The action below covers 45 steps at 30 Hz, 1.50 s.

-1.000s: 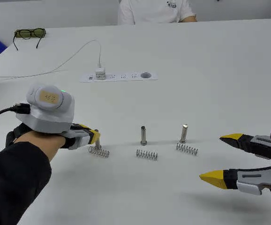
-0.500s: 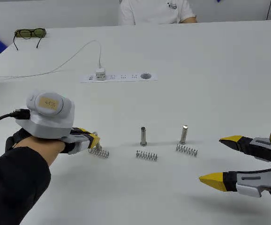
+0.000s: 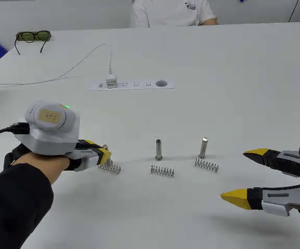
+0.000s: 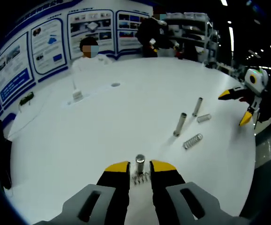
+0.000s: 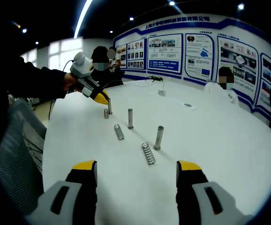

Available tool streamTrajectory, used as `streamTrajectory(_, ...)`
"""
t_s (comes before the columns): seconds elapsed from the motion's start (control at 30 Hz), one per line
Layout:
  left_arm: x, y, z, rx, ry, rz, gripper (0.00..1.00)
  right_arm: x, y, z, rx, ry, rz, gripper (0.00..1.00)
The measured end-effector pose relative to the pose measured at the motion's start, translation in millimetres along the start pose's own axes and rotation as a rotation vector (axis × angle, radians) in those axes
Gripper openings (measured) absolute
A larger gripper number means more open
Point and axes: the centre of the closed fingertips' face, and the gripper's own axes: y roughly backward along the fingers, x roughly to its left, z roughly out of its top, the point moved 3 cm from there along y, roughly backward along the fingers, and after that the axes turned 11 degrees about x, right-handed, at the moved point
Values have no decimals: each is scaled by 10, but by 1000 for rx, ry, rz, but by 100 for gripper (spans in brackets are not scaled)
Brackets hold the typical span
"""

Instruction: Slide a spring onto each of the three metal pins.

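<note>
Three short metal pins stand in a row on the white table: left pin (image 4: 139, 162), middle pin (image 3: 159, 149) and right pin (image 3: 204, 147). A spring lies flat in front of each: left spring (image 3: 110, 167), middle spring (image 3: 162, 170), right spring (image 3: 206, 165). My left gripper (image 3: 104, 154) (image 4: 140, 168) straddles the left pin with its jaws a narrow gap apart, not touching it, and the left spring (image 4: 141, 177) lies between them. To the right of the row, my right gripper (image 3: 235, 174) (image 5: 138, 168) hovers wide open with nothing in it.
A white power strip (image 3: 132, 84) with a plugged charger (image 3: 111, 80) and its cable lies beyond the pins. Dark glasses (image 3: 33, 37) rest at the far left corner. A person in a white shirt (image 3: 171, 13) sits at the far edge.
My left hand has sunk slightly and drawn back a little to the left, its tips staying at the left pin. The right gripper, pins and springs are where they were.
</note>
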Motion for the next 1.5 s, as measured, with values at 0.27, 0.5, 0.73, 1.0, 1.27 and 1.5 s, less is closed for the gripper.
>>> streamTrajectory(0.27, -12, 11, -116, 22, -48, -28, 24, 11, -3, 1, 3, -1, 1, 70)
streamTrajectory(0.5, -34, -71, -181, 61, -108, -70, 30, 0, -7, -12, 6, -4, -1, 70)
streamTrajectory(0.73, -13, -155, -198, 83, -174, -114, 32, -16, -4, -24, 9, -10, -6, 69)
streamTrajectory(1.0, -43, -239, -190, 105, -219, -160, 32, -36, -5, -39, 12, -17, -9, 69)
streamTrajectory(1.27, -95, -260, -244, 135, -230, -173, 27, -38, -7, -43, 13, -20, -9, 69)
streamTrajectory(1.5, -134, -216, -349, 158, -238, -172, 22, -22, -12, -35, 12, -16, -2, 69)
